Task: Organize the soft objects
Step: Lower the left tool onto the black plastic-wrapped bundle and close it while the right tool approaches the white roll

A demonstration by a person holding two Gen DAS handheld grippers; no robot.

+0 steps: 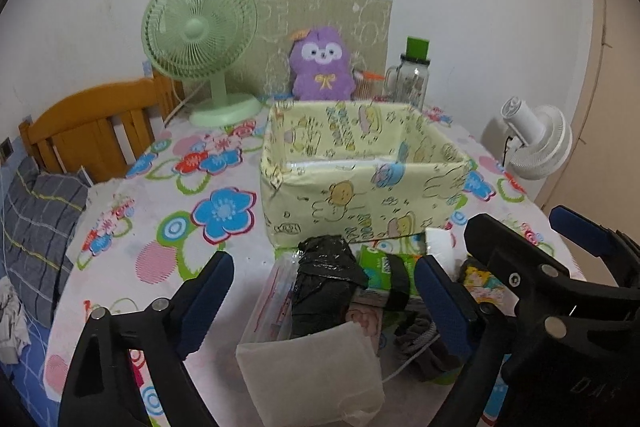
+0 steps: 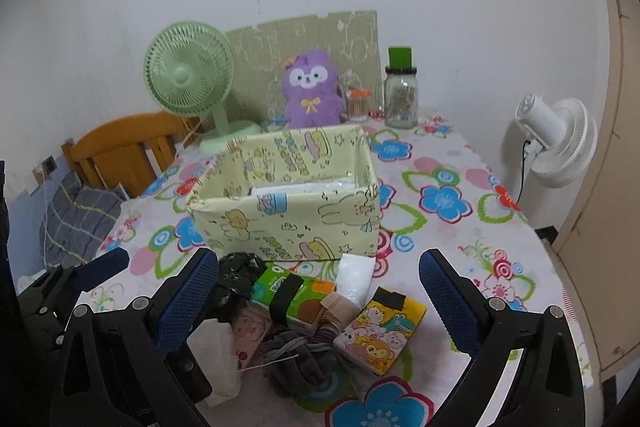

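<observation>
- Grippers first: the left gripper (image 1: 324, 291) hangs low over the near end of the table with its blue-padded fingers (image 1: 208, 291) spread wide, nothing between the pads – they straddle the heap without touching it.
- The right gripper (image 2: 316, 291) is likewise wide open and empty, its fingers either side of the same heap; in the left wrist view it shows just to the right of the left one.
- The soft things lie in one heap on the flowered tablecloth (image 2: 444, 203), just in front of the yellow cartoon-print box (image 2: 288, 211).
- In the heap: a crumpled black plastic bag (image 1: 324, 287), a green tissue pack (image 2: 288, 287) with a black band across it, a white folded cloth (image 1: 312, 371) nearest the left camera, a grey knitted piece (image 2: 296, 363) with a pale cord, a clear pouch (image 1: 272, 303), and a yellow pack with cartoon animals (image 2: 380, 331).
- A small white packet (image 2: 354, 275) leans against the front wall of the box.
- The box stands open; something white and flat lies on its floor, too hidden to name.
- Behind the box, by the wall – a green desk fan (image 1: 200, 43), a purple plush toy (image 1: 320, 67) and a glass jar with a green lid (image 2: 400, 95).
- A white fan (image 2: 560, 143) stands beyond the right edge of the table.
</observation>
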